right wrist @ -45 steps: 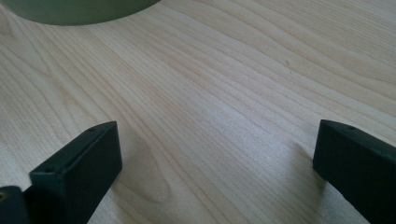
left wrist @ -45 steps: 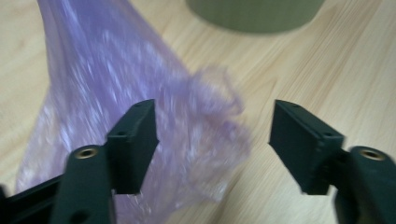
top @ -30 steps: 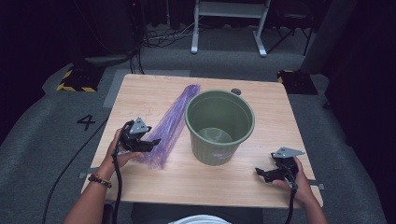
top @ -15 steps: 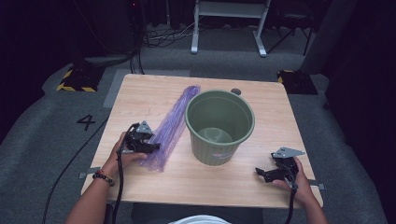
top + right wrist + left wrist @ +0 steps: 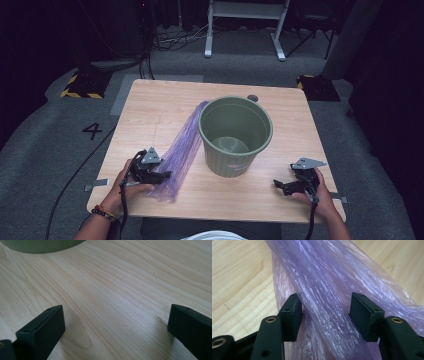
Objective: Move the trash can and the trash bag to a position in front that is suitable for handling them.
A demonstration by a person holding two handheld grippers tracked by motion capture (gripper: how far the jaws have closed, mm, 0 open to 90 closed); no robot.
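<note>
While the green bin (image 5: 235, 135) stands mid-table (image 5: 150, 107) | purple plastic bag (image 5: 180, 150) lies stretched along the bin's left side | left gripper (image 5: 325, 308) jaws parted, straddling the bag's near end, not clamped | right gripper (image 5: 280, 186) jaws wide apart, nothing held, low over bare wood, right of bin

One legible marking noted: the numeral "4" (image 5: 92, 131), dark on the grey floor (image 5: 45, 150), just left of the wooden table (image 5: 150, 110).
</note>
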